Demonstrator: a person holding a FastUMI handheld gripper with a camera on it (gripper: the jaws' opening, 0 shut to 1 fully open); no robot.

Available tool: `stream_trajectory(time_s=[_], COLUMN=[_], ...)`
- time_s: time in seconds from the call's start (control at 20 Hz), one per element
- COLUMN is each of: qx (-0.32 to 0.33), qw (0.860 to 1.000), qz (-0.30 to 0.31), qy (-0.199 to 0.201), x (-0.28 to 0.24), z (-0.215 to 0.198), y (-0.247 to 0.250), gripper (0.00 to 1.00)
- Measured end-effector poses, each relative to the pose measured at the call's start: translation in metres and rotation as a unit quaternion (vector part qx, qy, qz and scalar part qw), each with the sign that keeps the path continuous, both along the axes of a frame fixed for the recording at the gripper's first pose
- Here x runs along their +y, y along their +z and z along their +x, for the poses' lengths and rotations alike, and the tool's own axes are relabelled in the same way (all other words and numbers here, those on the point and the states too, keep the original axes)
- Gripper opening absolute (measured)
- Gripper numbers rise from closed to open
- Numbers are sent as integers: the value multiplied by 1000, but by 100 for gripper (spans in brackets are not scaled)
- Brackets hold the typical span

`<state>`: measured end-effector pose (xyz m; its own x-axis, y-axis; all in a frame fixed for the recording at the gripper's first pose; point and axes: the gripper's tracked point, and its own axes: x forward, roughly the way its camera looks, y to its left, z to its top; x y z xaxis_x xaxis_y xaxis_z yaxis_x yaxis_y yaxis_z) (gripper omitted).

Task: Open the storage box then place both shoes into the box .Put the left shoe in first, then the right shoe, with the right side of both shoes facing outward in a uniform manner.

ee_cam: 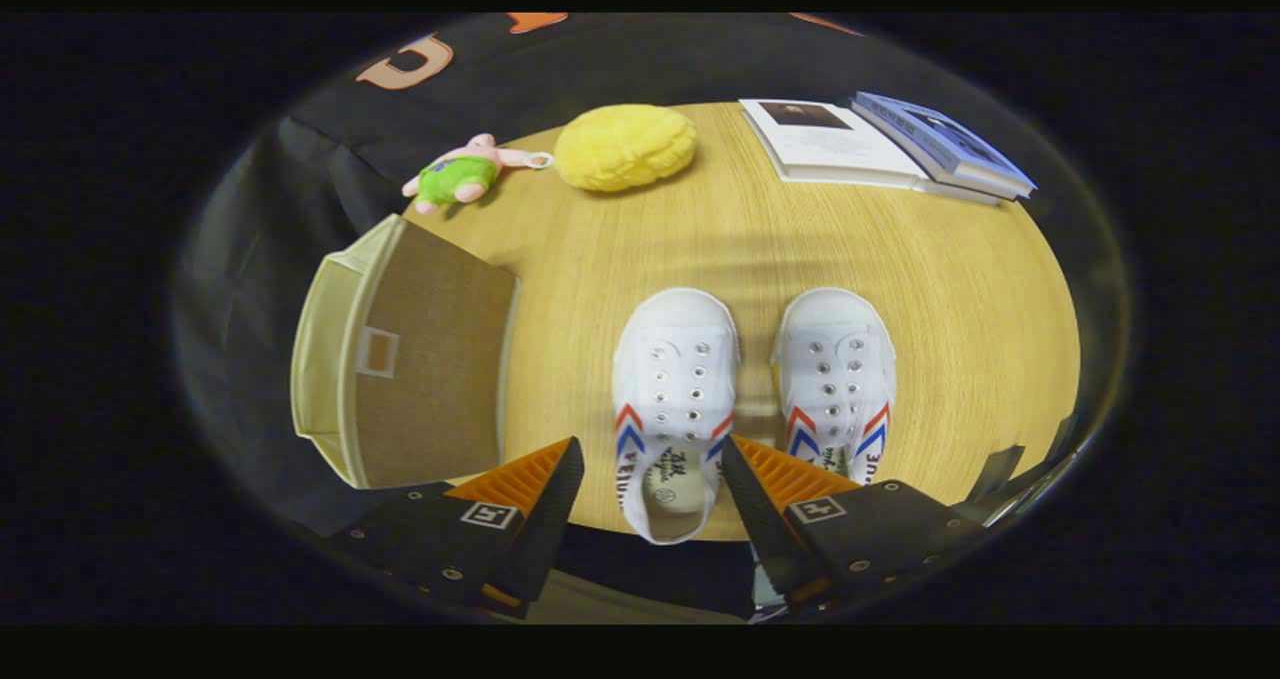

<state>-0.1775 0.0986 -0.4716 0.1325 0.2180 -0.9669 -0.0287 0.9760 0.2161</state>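
Below, the left shoe [672, 399] sits between the spread tool [650, 474] fingers.

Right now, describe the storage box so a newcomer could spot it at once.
Start at the round wooden table. The storage box sits at its edge, left of the two white shoes and nearer than the pink and green plush toy. It alone is boxy: cream fabric sides, a flat brown lid, still closed. The open fingers straddle one shoe, not the box.
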Motion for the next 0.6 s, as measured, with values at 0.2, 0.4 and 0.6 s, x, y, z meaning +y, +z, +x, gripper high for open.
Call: stream_trajectory(time_s=[0.2,0.4,0.6], qx=[24,21,9], qw=[1000,1000,999], qz=[-19,17,41], qy=[4,-6,-24], x=[-10,3,-2], z=[-18,-15,-16], y=[-38,-54,-49], gripper=[62,39,27])
